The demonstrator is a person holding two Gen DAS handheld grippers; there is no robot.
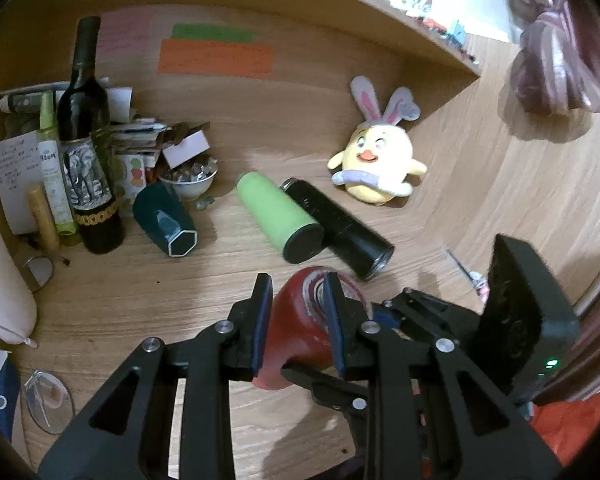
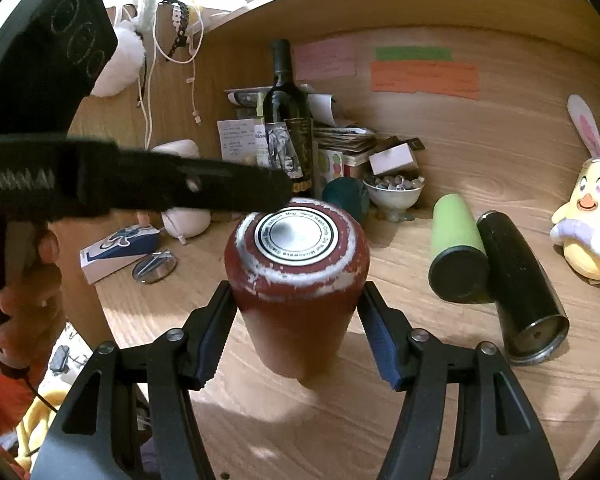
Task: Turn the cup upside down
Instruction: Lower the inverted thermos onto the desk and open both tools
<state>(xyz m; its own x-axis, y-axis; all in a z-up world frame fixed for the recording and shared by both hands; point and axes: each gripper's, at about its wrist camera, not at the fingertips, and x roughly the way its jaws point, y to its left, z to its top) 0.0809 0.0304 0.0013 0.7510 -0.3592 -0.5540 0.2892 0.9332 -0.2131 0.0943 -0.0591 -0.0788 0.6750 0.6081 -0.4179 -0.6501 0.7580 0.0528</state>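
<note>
The cup [image 2: 296,280] is red with worn, silvery paint around its base, and it stands upside down on the desk [image 2: 440,380], base up, with a round silver label with a ring of print on top. In the right wrist view it sits between the 2 blue-padded fingers [image 2: 380,344] of the right gripper [image 2: 296,336], which is spread wide; both pads stand just beside the cup's wall, and whether they touch it cannot be told. The left gripper [image 2: 260,192] reaches in from the left side, its tip over the back rim of the base.

In the left wrist view the cup [image 1: 296,332] lies between the pads of the left gripper [image 1: 296,324], the jaws close around its upper part; 1 pad sits on the outer wall, the other across the base. The pads seem to press on it, but a firm grip cannot be confirmed. The right gripper [image 1: 512,320] appears there as a black body just right of the cup.

Behind the cup toward the right, a green bottle [image 2: 456,248] and a black bottle [image 2: 520,288] lie on their sides, touching. A yellow plush chick [image 2: 588,216] with rabbit ears sits at the desk's right edge. At the back stand a wine bottle [image 2: 288,128], a dark teal cup [image 2: 346,196] on its side and a white bowl [image 2: 394,192] of small stones. A round mirror [image 2: 155,266] lies near the left edge.
</note>
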